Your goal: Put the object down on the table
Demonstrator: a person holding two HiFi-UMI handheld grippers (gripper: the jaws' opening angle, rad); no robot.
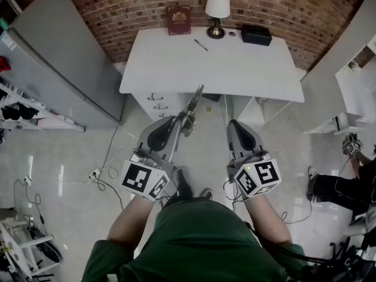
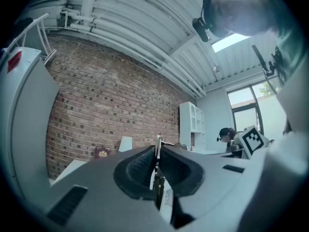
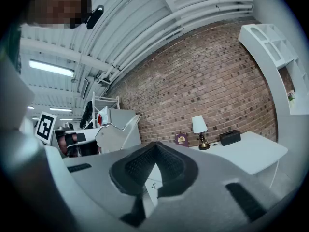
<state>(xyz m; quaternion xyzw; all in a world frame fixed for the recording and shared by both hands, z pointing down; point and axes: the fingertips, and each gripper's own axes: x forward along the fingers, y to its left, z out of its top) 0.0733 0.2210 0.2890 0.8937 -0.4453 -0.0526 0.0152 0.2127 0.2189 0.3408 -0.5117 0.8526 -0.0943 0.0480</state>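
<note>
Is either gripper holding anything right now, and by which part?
The left gripper is shut on a thin metal tool, clamped at its near end; the rest sticks out past the jaw tips. The right gripper holds nothing.

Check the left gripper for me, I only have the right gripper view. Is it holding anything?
Observer: Yes, the left gripper is shut on a thin metal tool, seen edge-on between the jaws.
Operator: Is it down on the table?
Observer: No. In the head view the tool's tip only reaches the front edge of the table, and the gripper is over the floor.
Operator: Anything ahead of it?
Observer: A pen lies toward the back of the table.
</note>
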